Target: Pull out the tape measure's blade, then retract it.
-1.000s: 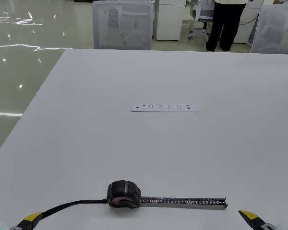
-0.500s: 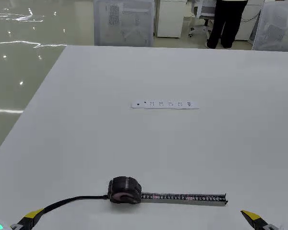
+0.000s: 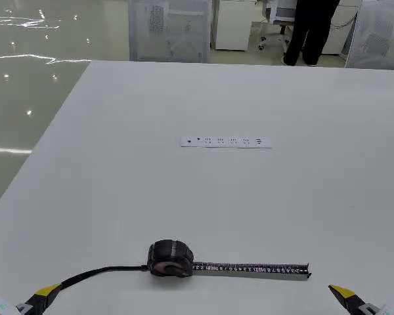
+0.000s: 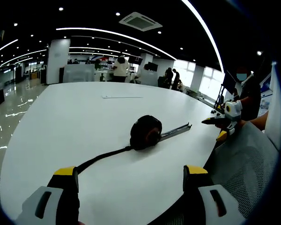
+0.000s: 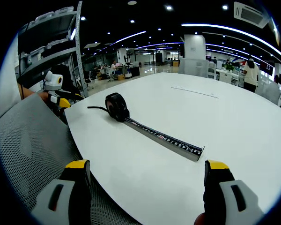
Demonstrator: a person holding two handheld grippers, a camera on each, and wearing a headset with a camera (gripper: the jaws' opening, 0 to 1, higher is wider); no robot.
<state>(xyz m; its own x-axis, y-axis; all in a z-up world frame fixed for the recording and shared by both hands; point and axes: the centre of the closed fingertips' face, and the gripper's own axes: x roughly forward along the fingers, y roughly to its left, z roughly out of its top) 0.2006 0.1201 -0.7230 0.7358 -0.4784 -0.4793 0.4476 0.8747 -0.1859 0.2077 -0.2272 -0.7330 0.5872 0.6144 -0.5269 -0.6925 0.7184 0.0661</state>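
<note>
A black tape measure [image 3: 170,258] lies near the front edge of the white table. Its blade [image 3: 251,269] stays pulled out flat to the right, ending in a hook [image 3: 308,270]. A black strap [image 3: 92,277] trails left from the case. My left gripper [image 4: 130,171] is open with nothing in it, short of the case [image 4: 146,132], and its yellow fingertip [image 3: 46,291] shows at the lower left. My right gripper [image 5: 147,165] is open too, just short of the blade's end [image 5: 195,152], with its fingertip [image 3: 343,293] at the lower right.
A white power strip [image 3: 225,142] lies flat at the middle of the table [image 3: 118,164]. Mesh chairs [image 3: 169,31] and a standing person [image 3: 312,29] are beyond the far edge. The floor drops away to the left.
</note>
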